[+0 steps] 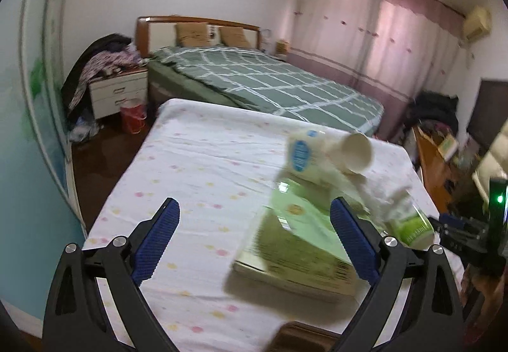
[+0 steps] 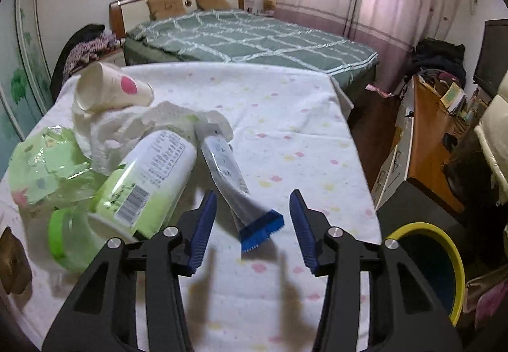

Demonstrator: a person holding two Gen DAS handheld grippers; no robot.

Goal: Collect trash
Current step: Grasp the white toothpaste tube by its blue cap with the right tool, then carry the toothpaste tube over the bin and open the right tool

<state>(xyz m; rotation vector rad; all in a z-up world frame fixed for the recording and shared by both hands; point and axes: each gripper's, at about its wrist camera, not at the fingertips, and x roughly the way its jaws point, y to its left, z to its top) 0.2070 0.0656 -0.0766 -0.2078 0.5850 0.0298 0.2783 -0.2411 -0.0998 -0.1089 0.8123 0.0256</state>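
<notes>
Nearest the right wrist camera, the right gripper (image 2: 252, 225) has its fingers released, straddling the grey plastic tube with the blue crimped end (image 2: 236, 183) without touching it. Trash lies heaped at the frame's left on the cloth-covered counter (image 2: 285, 117); the yellow-rimmed bin (image 2: 457, 260) sits lower right. Left gripper (image 1: 254, 240) gapes empty. Risk: the tube may slide, nudging the white-and-green barcoded bottle (image 2: 149, 177) into rolling. Print unreadable.
</notes>
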